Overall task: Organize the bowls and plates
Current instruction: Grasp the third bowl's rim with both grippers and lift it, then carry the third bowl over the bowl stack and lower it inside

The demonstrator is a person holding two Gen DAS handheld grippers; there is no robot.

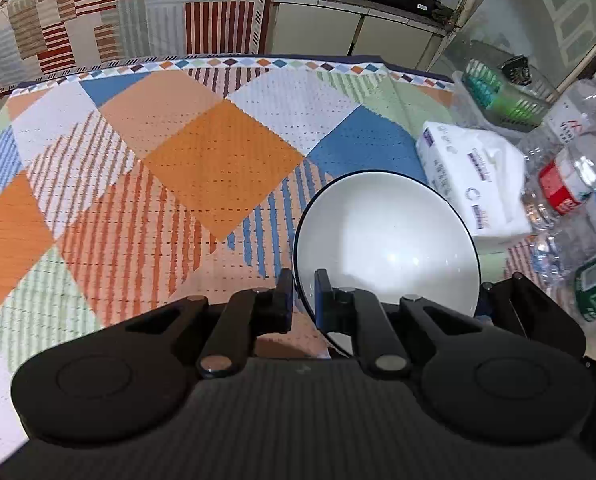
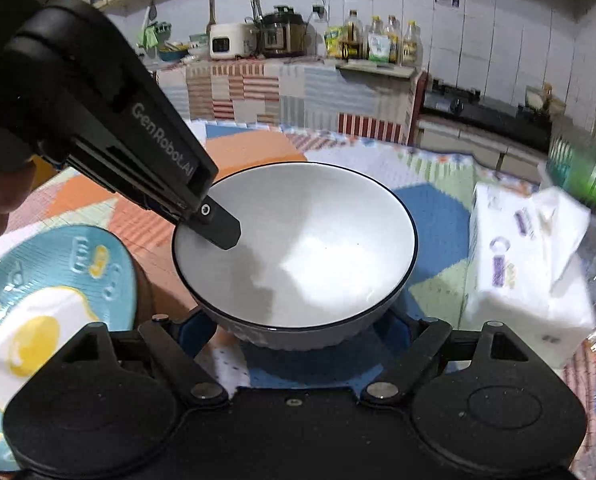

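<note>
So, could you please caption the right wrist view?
Left gripper pinching the white bowl rim; blue egg plate beside it.

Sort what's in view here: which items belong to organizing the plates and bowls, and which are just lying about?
Part of the job:
- white bowl, its rim pinched by the left gripper
- blue fried-egg plate
- right gripper, jaws wide around the bowl's base

Lying about:
- tissue pack
- plastic water bottles
- green basket
- patterned tablecloth

We see a white tissue pack (image 1: 471,184) on the patchwork tablecloth (image 1: 202,168), beside clear plastic bottles (image 1: 569,184), with a rice cooker (image 2: 226,42) on the far counter.
</note>
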